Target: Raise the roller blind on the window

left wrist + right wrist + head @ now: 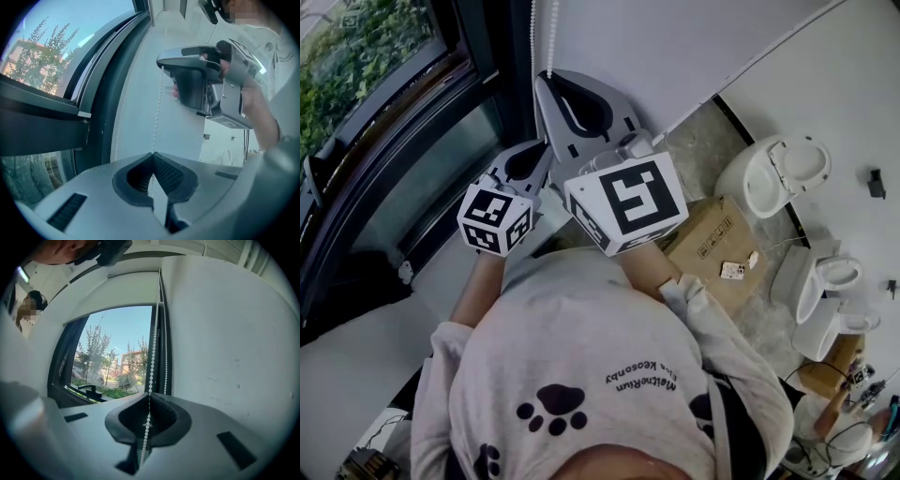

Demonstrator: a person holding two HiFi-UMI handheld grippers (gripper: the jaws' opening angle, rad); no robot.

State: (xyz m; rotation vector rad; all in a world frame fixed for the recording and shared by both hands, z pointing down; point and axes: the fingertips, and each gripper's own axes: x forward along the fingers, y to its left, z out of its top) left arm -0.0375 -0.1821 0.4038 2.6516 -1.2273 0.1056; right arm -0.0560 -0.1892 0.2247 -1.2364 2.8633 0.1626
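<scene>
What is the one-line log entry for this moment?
left gripper: shut on bead chain | right gripper: shut on bead chain, higher up than left

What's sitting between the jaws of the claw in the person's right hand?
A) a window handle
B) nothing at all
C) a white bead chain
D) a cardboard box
C: in the right gripper view, the right gripper has its jaws closed on the white bead chain, which hangs straight down through them.

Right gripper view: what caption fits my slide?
Right gripper shut on the bead chain beside the sunny window.
</scene>
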